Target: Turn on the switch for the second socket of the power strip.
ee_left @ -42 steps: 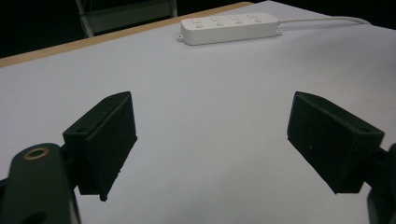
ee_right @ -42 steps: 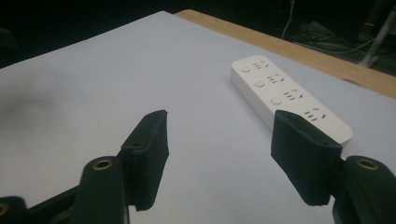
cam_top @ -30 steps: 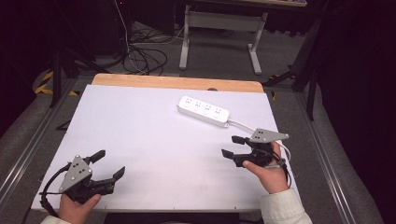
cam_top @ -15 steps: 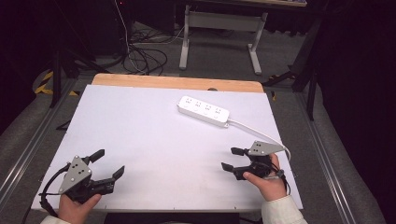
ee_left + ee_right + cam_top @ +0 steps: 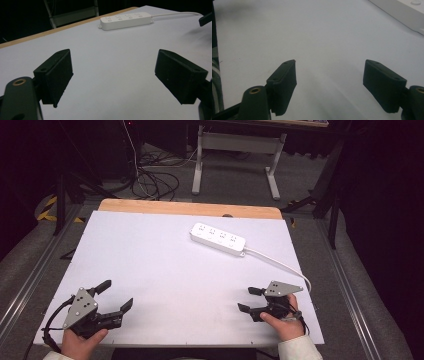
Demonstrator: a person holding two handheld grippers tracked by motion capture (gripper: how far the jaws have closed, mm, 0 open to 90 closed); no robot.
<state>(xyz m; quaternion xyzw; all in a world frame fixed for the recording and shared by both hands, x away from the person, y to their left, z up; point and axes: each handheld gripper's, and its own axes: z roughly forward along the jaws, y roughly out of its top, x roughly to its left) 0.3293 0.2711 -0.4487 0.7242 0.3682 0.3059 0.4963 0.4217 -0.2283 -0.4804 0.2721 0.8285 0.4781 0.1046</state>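
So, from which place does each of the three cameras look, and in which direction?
High view: above the near edge, looking forward and down on the table; both hands, left claw, right claw.
Left gripper view: on the left claw, facing the power strip.
Right gripper view: on the right claw, low over the table.
All three share the power strip.

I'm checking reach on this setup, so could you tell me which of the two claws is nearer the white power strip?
The right claw, at the table's near right: the power strip lies right of centre. The left claw sits across at the near left corner.
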